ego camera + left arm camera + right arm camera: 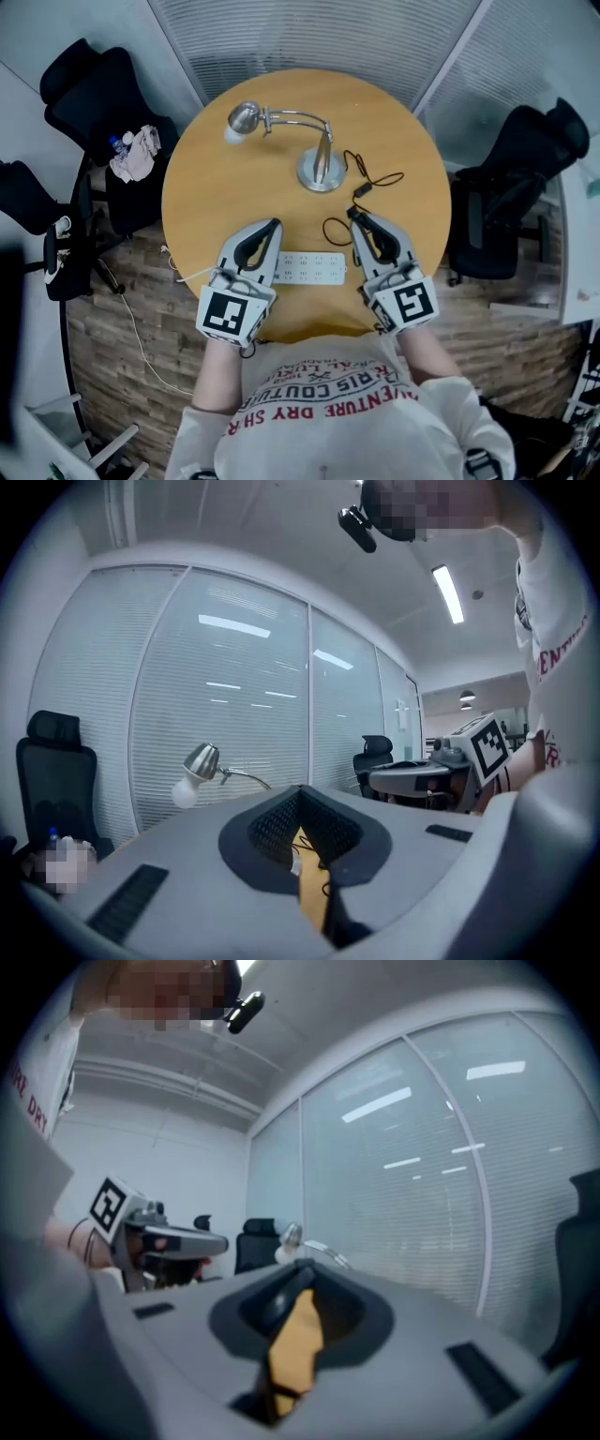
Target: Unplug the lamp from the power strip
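Note:
A silver desk lamp (319, 159) stands at the far side of the round wooden table (211, 187). Its black cord (375, 180) loops toward me and ends at the tips of my right gripper (355, 216), which is shut on the lamp's black plug. The white power strip (309, 267) lies flat between both grippers with no plug in it. Left of the strip, my left gripper (274, 225) is shut with nothing held. In the left gripper view the lamp (200, 764) shows beyond the touching tips (300, 791). In the right gripper view a dark shape sits between the fingertips (302, 1267).
Black office chairs stand at the left (94, 94) and right (525, 187) of the table. The strip's white cable (178, 277) drops over the table's left edge to the wooden floor. A glass wall with blinds runs behind the table.

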Tool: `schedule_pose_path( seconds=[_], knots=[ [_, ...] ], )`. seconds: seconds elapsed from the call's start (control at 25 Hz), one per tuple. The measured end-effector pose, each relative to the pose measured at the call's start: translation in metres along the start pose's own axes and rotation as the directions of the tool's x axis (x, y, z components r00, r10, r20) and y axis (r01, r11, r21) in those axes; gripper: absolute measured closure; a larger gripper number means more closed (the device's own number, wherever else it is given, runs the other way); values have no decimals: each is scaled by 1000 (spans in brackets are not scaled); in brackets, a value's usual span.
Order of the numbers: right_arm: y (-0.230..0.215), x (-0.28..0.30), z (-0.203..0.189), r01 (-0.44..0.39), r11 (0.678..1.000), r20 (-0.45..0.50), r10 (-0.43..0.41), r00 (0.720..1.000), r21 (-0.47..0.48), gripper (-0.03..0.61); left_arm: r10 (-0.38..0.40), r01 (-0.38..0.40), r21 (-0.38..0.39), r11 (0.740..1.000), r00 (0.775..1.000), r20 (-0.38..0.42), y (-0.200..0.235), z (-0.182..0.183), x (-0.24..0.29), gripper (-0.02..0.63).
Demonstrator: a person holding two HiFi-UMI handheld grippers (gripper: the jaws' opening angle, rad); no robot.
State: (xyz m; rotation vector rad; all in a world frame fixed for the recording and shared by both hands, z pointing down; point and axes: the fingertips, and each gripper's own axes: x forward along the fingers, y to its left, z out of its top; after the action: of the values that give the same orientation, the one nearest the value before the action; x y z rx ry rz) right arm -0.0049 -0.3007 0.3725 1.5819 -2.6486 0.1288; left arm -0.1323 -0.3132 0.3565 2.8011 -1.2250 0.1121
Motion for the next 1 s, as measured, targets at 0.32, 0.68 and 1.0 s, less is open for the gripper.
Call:
schedule_pose_path(
  seconds=[0.32, 0.68, 1.0],
  knots=[
    [5, 0, 5, -9, 1000, 6, 9, 1000, -13, 506, 6, -4, -37, 999, 998, 63, 9, 15, -11, 586],
    [11, 3, 2, -25, 999, -10, 25, 1000, -31, 506, 13, -11, -40, 999, 998, 55, 9, 10, -11, 586],
    [10, 6, -4, -9, 999, -51, 7, 999, -51, 506, 10, -8, -40, 999, 999, 44, 11, 8, -10, 586]
  ],
)
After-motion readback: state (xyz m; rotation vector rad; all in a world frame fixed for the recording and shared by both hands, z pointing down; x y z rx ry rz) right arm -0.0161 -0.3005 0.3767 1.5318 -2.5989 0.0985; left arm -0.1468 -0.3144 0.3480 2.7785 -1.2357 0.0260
